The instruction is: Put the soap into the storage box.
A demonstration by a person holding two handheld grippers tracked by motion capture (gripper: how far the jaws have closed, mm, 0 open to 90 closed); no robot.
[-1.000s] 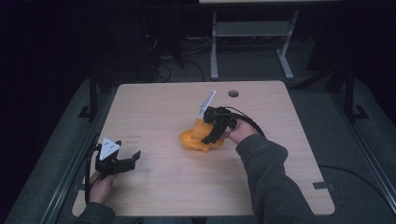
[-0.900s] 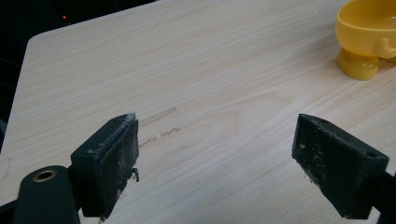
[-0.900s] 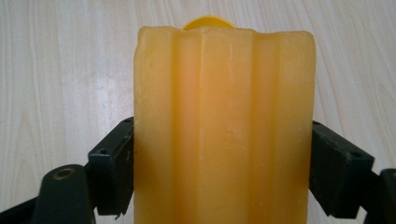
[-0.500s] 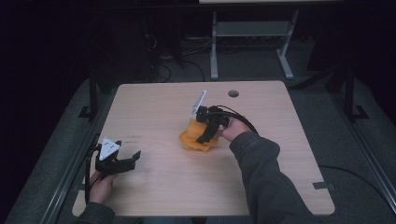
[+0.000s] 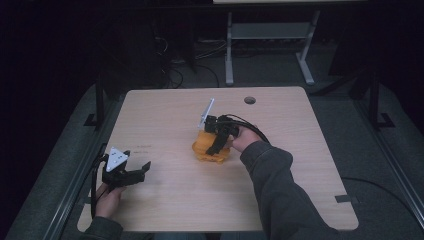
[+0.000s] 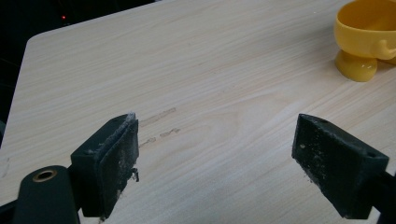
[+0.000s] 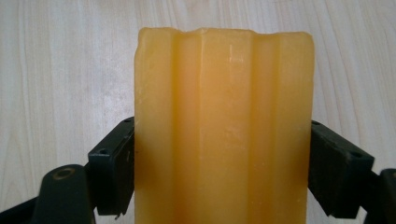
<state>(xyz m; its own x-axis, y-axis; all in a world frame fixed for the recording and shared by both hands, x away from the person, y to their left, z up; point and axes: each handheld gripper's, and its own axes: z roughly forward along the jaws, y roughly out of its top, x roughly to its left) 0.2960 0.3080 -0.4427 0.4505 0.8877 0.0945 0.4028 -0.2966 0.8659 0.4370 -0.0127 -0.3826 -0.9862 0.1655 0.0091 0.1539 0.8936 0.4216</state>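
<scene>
The right claw (image 7: 219,163) grips a ribbed, waxy yellow-orange block (image 7: 223,126), its black jaws pressed against both flat sides. In the high view the block sits among smooth yellow plastic pieces (image 5: 210,149) near the middle of the pale wood-grain surface (image 5: 165,115). A glossy yellow footed cup (image 6: 369,35) stands there too. Well apart from the block, at the near-left edge, the left claw (image 6: 217,158) hovers with jaws wide apart, holding nothing.

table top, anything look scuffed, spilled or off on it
Only small things. The table has a few short pale smears on the wood just ahead of the open left gripper. No spill shows. The yellow cup stands upright, and the right gripper sits squarely on the orange block.
</scene>
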